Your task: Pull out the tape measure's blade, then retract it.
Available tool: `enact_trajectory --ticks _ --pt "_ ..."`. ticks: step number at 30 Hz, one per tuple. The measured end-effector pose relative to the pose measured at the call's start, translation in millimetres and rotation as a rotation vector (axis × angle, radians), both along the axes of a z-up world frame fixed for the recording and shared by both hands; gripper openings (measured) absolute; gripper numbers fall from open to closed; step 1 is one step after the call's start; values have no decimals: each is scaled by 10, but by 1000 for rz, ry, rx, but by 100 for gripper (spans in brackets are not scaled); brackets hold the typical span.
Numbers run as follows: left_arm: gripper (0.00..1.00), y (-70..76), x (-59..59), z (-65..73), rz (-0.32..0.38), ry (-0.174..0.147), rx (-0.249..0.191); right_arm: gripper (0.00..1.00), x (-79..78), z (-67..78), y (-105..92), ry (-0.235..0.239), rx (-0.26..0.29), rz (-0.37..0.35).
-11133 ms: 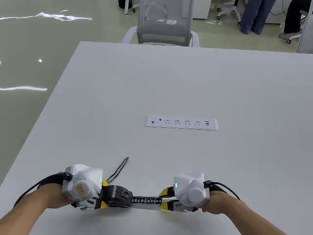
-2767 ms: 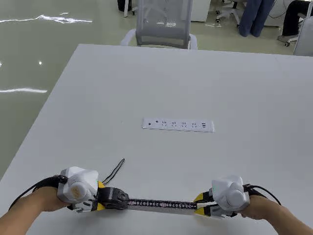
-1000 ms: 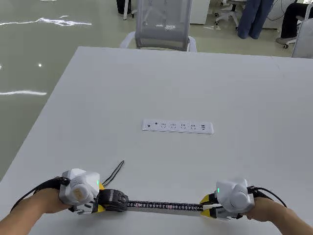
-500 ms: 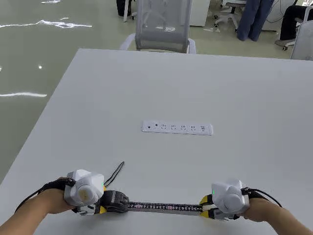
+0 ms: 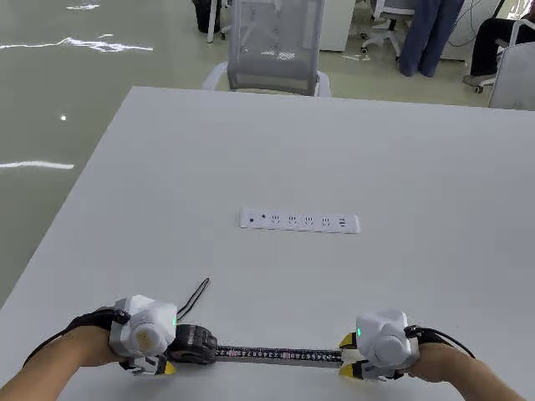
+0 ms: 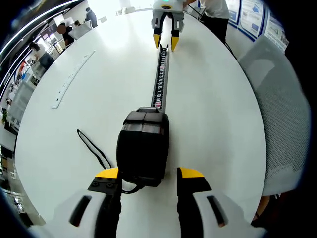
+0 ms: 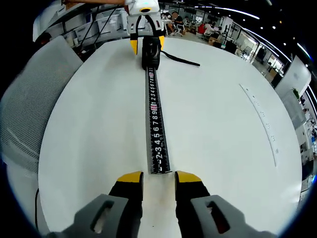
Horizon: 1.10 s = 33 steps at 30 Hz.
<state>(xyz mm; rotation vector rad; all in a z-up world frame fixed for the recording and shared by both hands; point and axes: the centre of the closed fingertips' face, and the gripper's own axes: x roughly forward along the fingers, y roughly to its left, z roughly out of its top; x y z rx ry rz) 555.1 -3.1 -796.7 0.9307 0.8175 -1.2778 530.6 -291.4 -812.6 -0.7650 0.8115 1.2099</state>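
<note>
The black tape measure (image 6: 143, 144) lies on the white table (image 5: 276, 150) near its front edge. My left gripper (image 6: 149, 172) is shut on its case, one yellow fingertip on each side. In the head view the left gripper (image 5: 173, 344) holds the case (image 5: 194, 344) at the lower left. The black blade (image 5: 280, 355) runs flat along the table to my right gripper (image 5: 344, 356). In the right gripper view the blade's end (image 7: 159, 166) sits between the yellow tips of the right gripper (image 7: 159, 176), which is shut on it. The numbers face up.
A white power strip (image 5: 299, 222) lies mid-table. The tape's black wrist strap (image 5: 194, 297) trails behind the case. A grey mesh chair (image 5: 273, 38) stands at the far edge, and another mesh chair (image 6: 287, 109) stands beside the near edge. People sit in the background.
The head camera has tilted, so the table sits lower in view. The right gripper has edged slightly toward the left one. The blade stays out at about the same length, both grips unchanged.
</note>
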Motion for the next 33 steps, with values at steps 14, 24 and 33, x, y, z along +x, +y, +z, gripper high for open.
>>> enact_trajectory --ticks 14,24,33 --pt "52 182 -152 78 120 15 -69 39 -80 159 -131 -24 39 -115" --pt "57 286 -236 132 211 10 -123 46 -181 276 -196 -37 85 -210" --pt "65 373 -342 180 324 35 -170 55 -265 380 -234 -49 125 -298"
